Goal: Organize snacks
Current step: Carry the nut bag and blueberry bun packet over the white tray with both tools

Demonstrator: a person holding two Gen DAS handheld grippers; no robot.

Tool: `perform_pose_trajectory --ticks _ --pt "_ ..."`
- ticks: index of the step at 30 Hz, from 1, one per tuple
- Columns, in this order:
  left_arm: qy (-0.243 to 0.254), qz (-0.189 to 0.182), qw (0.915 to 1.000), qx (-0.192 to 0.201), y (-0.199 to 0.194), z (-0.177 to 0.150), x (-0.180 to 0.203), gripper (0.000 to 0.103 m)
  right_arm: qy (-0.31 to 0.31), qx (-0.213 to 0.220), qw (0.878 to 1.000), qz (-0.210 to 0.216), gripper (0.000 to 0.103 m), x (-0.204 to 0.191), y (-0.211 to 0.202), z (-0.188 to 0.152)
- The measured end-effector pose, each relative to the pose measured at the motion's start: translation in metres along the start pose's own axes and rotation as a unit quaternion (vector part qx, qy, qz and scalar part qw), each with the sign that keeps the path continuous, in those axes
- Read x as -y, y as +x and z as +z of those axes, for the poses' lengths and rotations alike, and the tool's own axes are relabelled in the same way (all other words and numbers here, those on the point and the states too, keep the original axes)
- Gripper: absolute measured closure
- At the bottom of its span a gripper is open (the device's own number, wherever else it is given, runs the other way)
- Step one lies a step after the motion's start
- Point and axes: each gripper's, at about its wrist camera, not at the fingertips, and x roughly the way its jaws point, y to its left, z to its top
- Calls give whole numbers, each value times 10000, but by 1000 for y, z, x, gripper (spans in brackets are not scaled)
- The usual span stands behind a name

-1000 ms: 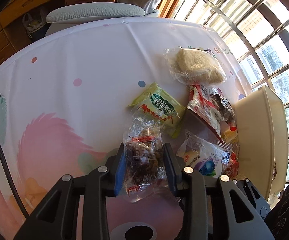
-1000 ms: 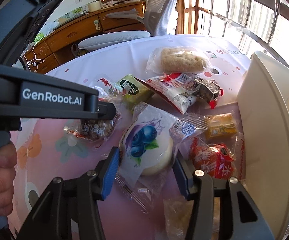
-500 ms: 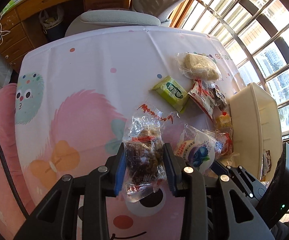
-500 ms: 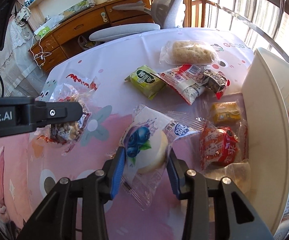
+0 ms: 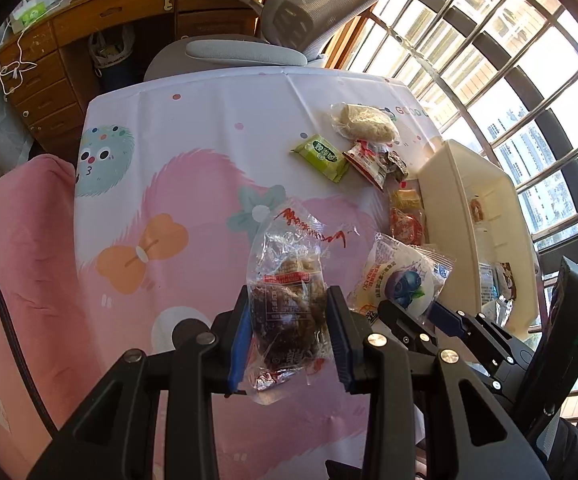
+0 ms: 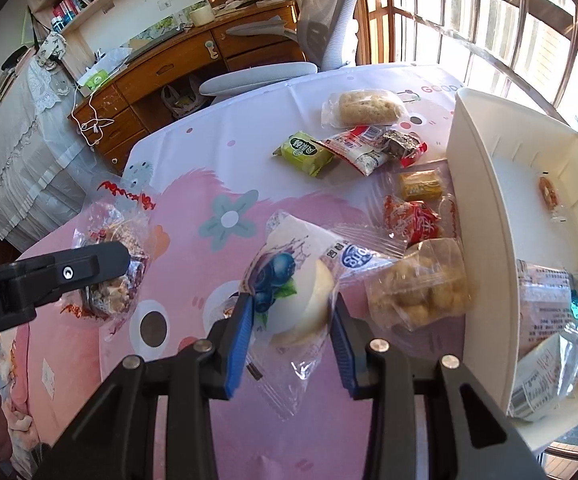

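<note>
My left gripper (image 5: pixel 289 304) is shut on a clear pack of brown nut snack (image 5: pixel 293 248) and holds it above the pink tablecloth (image 5: pixel 169 184). My right gripper (image 6: pixel 292 304) has the blueberry bun pack (image 6: pixel 301 268) between its blue pads. Its jaws are closing and press on the pack, which hangs clear of the cloth. The white bin (image 6: pixel 477 200) stands at the right with several packs in its near end. The right wrist view shows the nut pack (image 6: pixel 109 232) at the left.
On the cloth beside the bin lie a green pack (image 6: pixel 305 152), a rice bar (image 6: pixel 369 108), a red-and-white pack (image 6: pixel 357 148), a yellow pack (image 6: pixel 419 186), a red pack (image 6: pixel 411 218) and a bag of puffs (image 6: pixel 421 288). A grey chair (image 5: pixel 249 50) stands behind the table.
Both grippers have risen, each with its pack. The right jaws have narrowed onto the bun pack and lifted it off the cloth. The table now looks farther below.
</note>
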Motion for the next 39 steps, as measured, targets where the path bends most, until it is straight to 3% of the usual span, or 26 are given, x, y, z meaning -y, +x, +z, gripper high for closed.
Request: perform_pose_trajectory --ticks 17,31,39 --pt "613 -428 9971 118 -47 -72 44 70 423 633 9971 71 66 17 -81 -65" --pt "704 -622 9951 317 -48 -79 105 70 799 768 9937 136 66 87 -113 -81" --pt "556 -667 9953 421 -40 -75 157 70 572 620 9955 433 66 140 -126 -72"
